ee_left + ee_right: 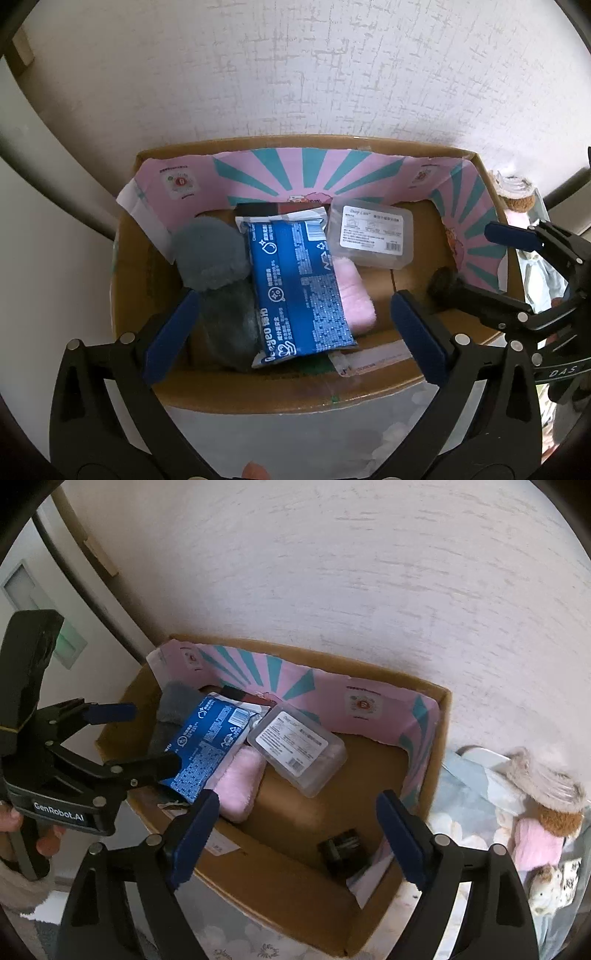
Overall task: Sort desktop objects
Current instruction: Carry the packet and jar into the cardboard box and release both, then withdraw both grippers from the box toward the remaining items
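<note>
Blue wipes pack in cardboard box, between released left claw fingers.

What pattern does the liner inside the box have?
Pink with teal rays fanning out on the liner; it shows best in the left wrist view.
</note>
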`<state>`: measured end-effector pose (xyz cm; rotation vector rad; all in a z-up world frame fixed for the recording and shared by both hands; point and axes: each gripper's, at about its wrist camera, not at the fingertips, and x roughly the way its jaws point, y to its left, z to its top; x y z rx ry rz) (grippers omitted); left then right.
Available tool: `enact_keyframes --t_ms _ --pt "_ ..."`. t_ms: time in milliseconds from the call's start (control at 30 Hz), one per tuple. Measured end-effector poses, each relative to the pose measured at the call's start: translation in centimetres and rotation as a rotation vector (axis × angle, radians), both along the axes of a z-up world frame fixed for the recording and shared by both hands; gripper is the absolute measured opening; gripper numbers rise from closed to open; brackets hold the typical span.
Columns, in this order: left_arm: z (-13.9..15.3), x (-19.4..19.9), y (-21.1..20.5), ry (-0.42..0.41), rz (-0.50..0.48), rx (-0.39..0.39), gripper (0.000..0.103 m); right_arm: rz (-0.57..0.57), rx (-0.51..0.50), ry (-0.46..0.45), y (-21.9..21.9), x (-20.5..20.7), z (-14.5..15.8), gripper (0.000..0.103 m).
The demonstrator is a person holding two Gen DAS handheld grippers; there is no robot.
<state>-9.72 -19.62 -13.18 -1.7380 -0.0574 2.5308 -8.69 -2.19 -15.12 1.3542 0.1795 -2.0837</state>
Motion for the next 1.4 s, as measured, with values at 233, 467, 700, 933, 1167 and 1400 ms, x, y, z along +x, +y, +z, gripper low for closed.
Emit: enact_keyframes --t_ms 233,467,700,933,1167,1400 --pt "0.2 0.6 1.4 0.008 0.0 0.001 0.102 0.006 0.011 0.025 0.6 0.4 0.7 0.084" --pt "1.8 1.2 2.8 0.041 -0.02 0.001 0.102 0.029 0.013 0.07 1.4 1.2 3.0 0.085" --pt "3.9 2.0 3.2 0.105 -0.007 -0.025 0.103 -0.016 0.033 0.064 5.0 1.9 4.9 0.085" --pt "5.3 2.5 4.6 0.115 -0.021 0.046 0.103 -0.062 0.142 0.111 10.1 3.6 6.5 0.085" --pt "6.7 3.4 6.7 0.143 0.028 0.001 0.103 -0.167 0.144 0.101 16.8 4.2 7.3 0.085" --pt "8.2 4.5 9.1 0.182 0.002 0.036 0.103 -0.253 0.128 0.156 22.2 5.2 9.3 0.085"
